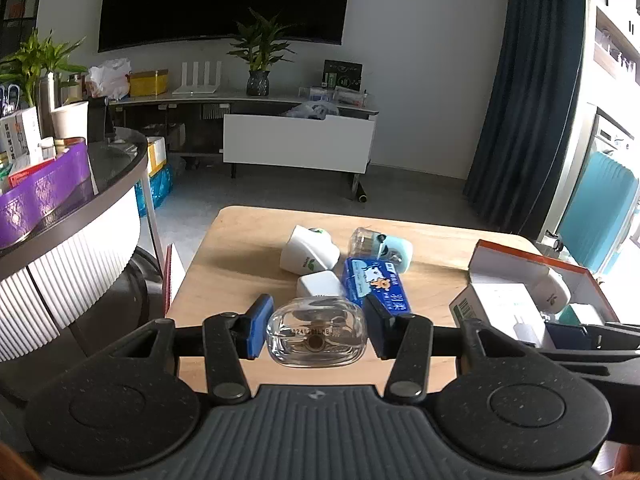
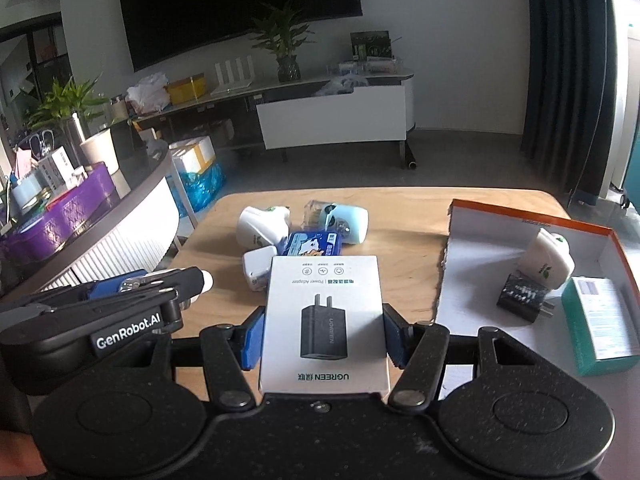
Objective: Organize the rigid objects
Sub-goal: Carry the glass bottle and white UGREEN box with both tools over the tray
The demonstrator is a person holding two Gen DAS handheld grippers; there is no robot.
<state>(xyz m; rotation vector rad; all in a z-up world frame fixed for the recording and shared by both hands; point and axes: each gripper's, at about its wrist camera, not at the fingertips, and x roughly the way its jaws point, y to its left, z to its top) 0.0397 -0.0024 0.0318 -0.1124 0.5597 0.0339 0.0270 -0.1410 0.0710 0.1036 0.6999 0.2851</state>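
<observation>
My left gripper [image 1: 318, 330] is shut on a clear glass bottle [image 1: 317, 332], held above the near edge of the wooden table [image 1: 240, 264]. My right gripper [image 2: 323, 334] is shut on a white power adapter box [image 2: 324, 320] with a black charger printed on it. On the table's middle lie a white plug-in device [image 1: 306, 254], a white charger cube [image 1: 320, 285], a blue packet [image 1: 376, 286] and a pale blue device [image 1: 394, 252]. To the right stands an open orange-rimmed box [image 2: 496, 216] holding a white device [image 2: 548, 262], a black charger [image 2: 524, 296] and a green-edged box [image 2: 600, 326].
A curved counter [image 1: 80, 216] with a purple bin [image 1: 44, 192] stands at the left, close to the table. Beyond the table are bare floor, a low TV cabinet [image 1: 298, 142] and a dark curtain [image 1: 520, 92]. The left gripper's body [image 2: 100, 320] shows in the right wrist view.
</observation>
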